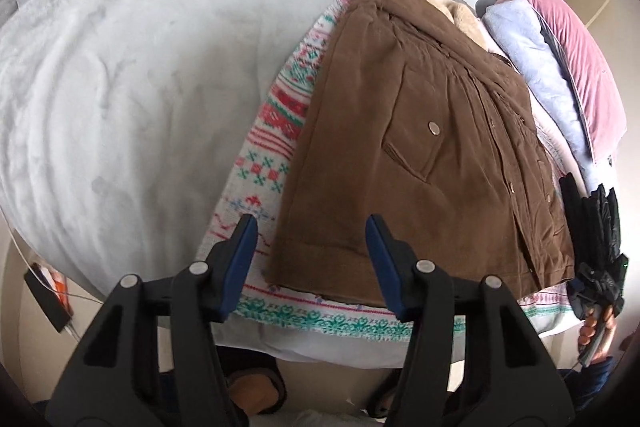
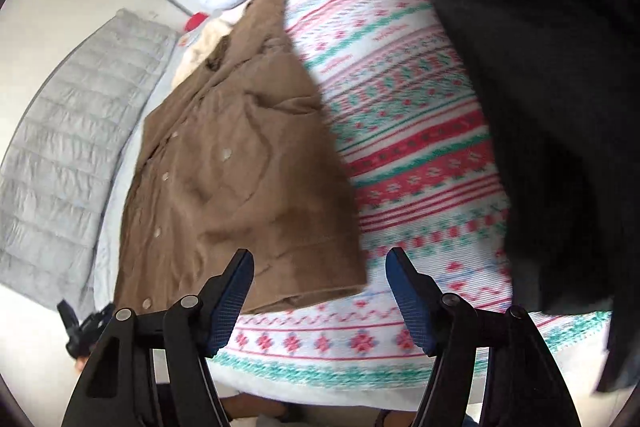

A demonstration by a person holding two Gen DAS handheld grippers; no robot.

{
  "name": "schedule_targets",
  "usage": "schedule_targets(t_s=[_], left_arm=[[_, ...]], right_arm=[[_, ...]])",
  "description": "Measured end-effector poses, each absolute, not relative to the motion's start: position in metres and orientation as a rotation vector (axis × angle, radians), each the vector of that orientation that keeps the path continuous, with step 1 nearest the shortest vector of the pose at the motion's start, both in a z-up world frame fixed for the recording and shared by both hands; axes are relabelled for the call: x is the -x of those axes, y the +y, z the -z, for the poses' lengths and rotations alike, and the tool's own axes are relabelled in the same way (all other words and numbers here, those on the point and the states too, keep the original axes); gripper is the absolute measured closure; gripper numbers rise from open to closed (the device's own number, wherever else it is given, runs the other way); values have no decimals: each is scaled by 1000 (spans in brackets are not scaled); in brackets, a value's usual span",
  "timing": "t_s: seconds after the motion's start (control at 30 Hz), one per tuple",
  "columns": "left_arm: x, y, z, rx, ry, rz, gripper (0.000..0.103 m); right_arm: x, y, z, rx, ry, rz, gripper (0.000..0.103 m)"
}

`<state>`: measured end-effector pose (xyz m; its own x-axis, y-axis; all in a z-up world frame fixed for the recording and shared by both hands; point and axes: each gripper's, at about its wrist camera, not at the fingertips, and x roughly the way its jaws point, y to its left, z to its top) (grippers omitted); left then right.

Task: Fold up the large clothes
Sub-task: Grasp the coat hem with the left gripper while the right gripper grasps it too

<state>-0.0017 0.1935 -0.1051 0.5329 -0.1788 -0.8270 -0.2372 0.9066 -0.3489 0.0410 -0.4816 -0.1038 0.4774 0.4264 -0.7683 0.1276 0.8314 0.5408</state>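
Note:
A brown corduroy coat with snap buttons and a cream fleece collar lies flat on a red, green and white patterned blanket on the bed. My left gripper is open over the hem's near left corner, with nothing pressed between its blue pads. In the right wrist view the same coat lies left of centre. My right gripper is open over the hem's near right corner, where the coat meets the blanket. A hand holds the other tool at the left view's right edge.
A pale grey fleece cover spreads to the left. Pink and pale blue padded garments lie beyond the coat. A dark garment fills the right view's right side, and a grey quilted one its left. A slippered foot stands below the bed edge.

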Motion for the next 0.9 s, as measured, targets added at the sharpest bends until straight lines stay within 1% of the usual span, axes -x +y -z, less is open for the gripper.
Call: schedule_targets(t_s=[0.23,0.47,0.5,0.53,0.57,0.6,0.67,0.87,0.9], left_arm=[[-3,181,111,402,1028,-44,45],[-9,175,113,354,1020,-67,45],[-9,175,113,354,1015,-74,48],[-9,175,113,351,1011,-82,51],[-9,176,112,346,1006,-92,59],[-8,177,111,347,1000,-94,63],[-8,178,110,359,995,-89,64],[-12,175,114,358,1003,-97,65],[-13,176,115,367,1007,-96,63]], right_arm=[[-49,-471,120,-588,1134,-224,34],[-53,-469,127,-617,1139,-206,34],[-52,-469,127,-622,1131,-204,34],[-51,-468,126,-629,1124,-207,40],[-50,-468,125,-636,1118,-214,58],[-50,-468,125,-638,1118,-209,64],[-50,-470,127,-637,1120,-200,70],[-54,-466,134,-631,1153,-202,69],[-55,-464,135,-620,1158,-201,69]])
